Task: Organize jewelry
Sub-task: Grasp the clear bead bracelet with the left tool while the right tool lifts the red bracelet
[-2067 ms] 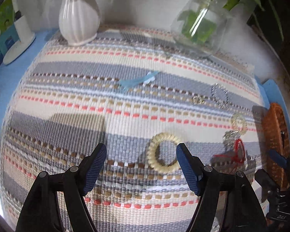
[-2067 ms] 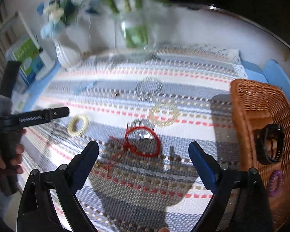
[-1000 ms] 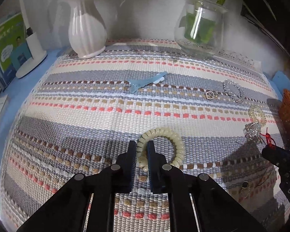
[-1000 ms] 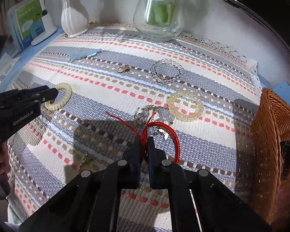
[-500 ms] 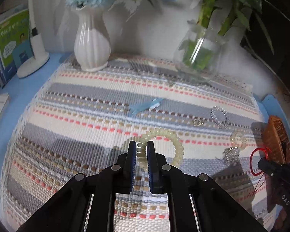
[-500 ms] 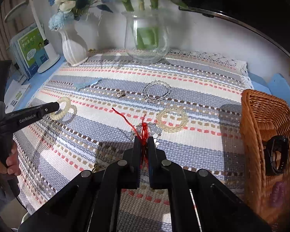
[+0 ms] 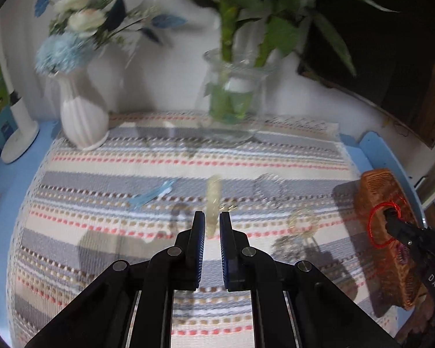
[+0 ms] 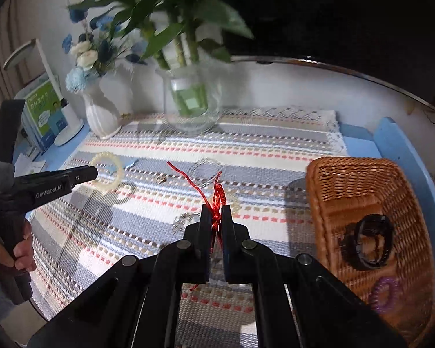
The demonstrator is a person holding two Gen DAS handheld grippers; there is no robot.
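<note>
Wicker basket is the goal: keep right tongs clamped on red cord bracelet, left tongs on cream coil band, and release well inside its rim.

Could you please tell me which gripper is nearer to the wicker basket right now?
Right. The right gripper, holding the red cord bracelet, hangs beside the wicker basket; the left gripper is across the mat.

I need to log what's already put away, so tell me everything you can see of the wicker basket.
The wicker basket is a shallow, rectangular tray of orange-brown woven cane with low sloped walls. It stands upright at the right end of the striped mat, by the blue table edge. Inside lie a black watch-like band and a purple spiral hair tie. No gripper touches it.
</note>
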